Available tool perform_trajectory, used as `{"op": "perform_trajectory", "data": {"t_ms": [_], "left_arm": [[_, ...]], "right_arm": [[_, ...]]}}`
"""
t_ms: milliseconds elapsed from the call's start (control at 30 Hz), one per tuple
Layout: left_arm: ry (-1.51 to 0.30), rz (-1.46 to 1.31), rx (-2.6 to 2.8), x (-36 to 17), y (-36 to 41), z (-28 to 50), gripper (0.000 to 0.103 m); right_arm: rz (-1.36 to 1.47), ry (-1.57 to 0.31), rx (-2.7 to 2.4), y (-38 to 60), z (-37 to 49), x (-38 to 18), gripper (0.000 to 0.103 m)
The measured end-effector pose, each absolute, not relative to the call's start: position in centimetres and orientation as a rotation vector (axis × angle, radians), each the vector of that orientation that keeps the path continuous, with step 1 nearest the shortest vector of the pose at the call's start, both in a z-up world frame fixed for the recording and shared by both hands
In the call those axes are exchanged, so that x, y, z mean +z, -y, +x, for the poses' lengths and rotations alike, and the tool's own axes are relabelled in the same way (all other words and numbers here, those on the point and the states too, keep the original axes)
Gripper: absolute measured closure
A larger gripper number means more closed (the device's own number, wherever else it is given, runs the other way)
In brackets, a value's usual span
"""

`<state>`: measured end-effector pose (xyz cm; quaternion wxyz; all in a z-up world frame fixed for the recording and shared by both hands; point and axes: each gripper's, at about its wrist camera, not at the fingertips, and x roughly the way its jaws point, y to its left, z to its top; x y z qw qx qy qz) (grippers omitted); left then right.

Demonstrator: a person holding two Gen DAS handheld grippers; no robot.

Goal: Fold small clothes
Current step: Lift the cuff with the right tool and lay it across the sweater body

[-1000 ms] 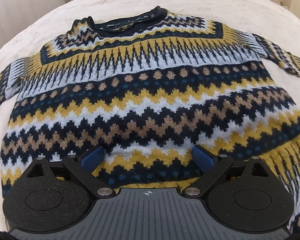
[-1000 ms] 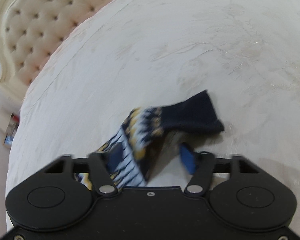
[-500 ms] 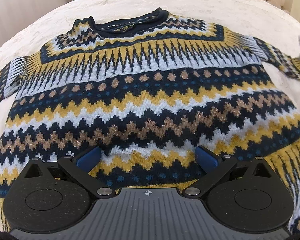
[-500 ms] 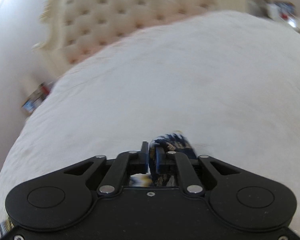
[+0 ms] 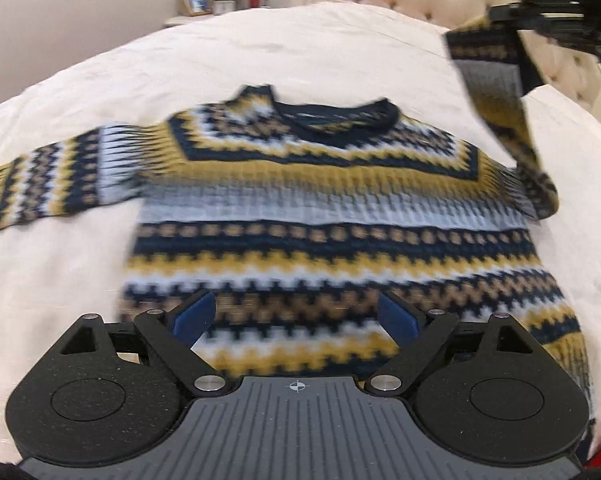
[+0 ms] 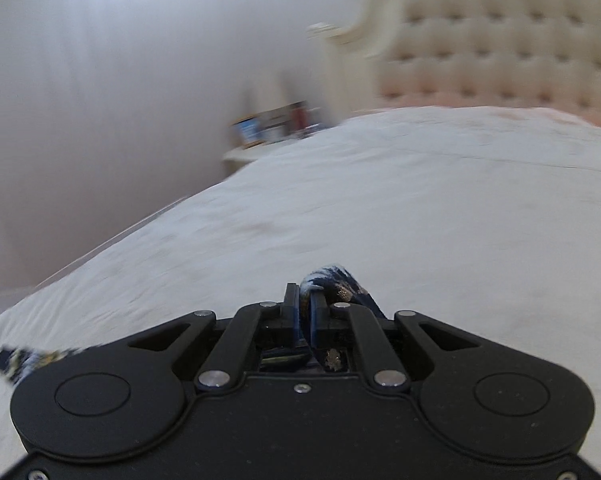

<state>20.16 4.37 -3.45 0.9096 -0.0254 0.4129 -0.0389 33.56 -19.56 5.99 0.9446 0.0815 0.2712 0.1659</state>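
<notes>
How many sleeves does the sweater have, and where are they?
2. One sleeve lies flat on the bed; the other sleeve is lifted up, pinched in the right hand-held gripper.

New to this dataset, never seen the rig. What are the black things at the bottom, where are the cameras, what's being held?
Each black shape is a handheld two-finger gripper with a fisheye camera looking along its fingers. In the left wrist view, the left gripper hovers open above a navy, mustard and white zigzag-knit sweater spread on a white quilted bedspread. The right gripper appears top right, lifting the sweater's sleeve. In the right wrist view, the same gripper is clamped on that sleeve's cuff. A tufted cream headboard stands behind.
</notes>
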Motion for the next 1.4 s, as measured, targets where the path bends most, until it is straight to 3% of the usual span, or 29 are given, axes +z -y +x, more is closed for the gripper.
{"op": "perform_trajectory", "data": {"t_ms": [267, 433, 467, 500, 567, 600, 867, 1167, 1400], "left_arm": [[-0.875, -0.114, 0.008, -4.2, -10.3, 19.2, 0.015], [-0.887, -0.141, 0.029, -4.7, -12.6, 18.6, 0.015], [-0.886, -0.145, 0.029, -4.7, -12.9, 18.7, 0.015], [-0.884, -0.146, 0.029, -4.6, -13.1, 18.6, 0.015], [-0.876, -0.147, 0.029, -4.4, -13.4, 18.9, 0.015], [-0.871, -0.146, 0.028, -4.3, -13.5, 19.0, 0.015], [-0.836, -0.117, 0.001, -3.3, -11.5, 21.7, 0.015], [-0.787, 0.151, -0.038, -3.9, -4.4, 26.3, 0.015], [-0.783, 0.280, 0.002, -5.9, -1.7, 29.9, 0.015]], "right_arm": [[0.027, -0.640, 0.475, 8.5, 31.5, 0.3, 0.091], [-0.004, -0.706, 0.513, 6.5, 30.3, -3.3, 0.082], [-0.005, -0.706, 0.519, 6.3, 29.7, -3.6, 0.079], [-0.001, -0.706, 0.526, 6.4, 29.4, -4.0, 0.063], [0.020, -0.689, 0.521, 7.6, 28.5, -4.2, 0.046], [0.032, -0.669, 0.510, 8.1, 27.9, -4.2, 0.043], [0.096, -0.567, 0.403, 14.8, 26.0, -4.4, 0.039], [0.230, -0.486, 0.187, 21.2, 27.5, -5.9, 0.038], [0.355, -0.551, 0.178, 22.6, 29.4, -7.4, 0.034]]}}
